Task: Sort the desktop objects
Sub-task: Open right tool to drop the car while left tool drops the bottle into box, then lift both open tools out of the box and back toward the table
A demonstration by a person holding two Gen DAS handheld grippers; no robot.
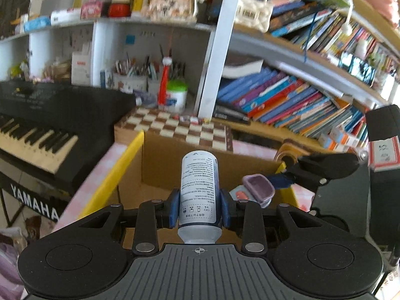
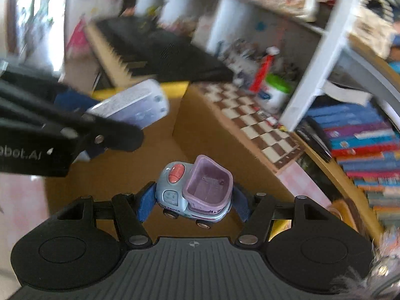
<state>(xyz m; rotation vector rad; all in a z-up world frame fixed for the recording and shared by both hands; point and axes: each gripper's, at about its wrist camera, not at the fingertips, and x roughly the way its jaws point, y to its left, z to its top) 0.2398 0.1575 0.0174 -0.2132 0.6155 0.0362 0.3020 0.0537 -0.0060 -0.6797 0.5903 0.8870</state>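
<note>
White bottle (image 1: pixel 199 187) sat clamped between blue pads (image 1: pixel 174 207) of your left gripper (image 1: pixel 200 208), over open cardboard box (image 1: pixel 160 160). Toy truck (image 2: pixel 193 191) sat gripped in your right gripper (image 2: pixel 192 203), also above box interior. Chessboard (image 1: pixel 175 125) lay just beyond box's far edge; keyboard (image 1: pixel 37 125) at left.

Home room, bookshelves (image 1: pixel 287 95), keyboard piano (image 1: pixel 37 130)
</note>
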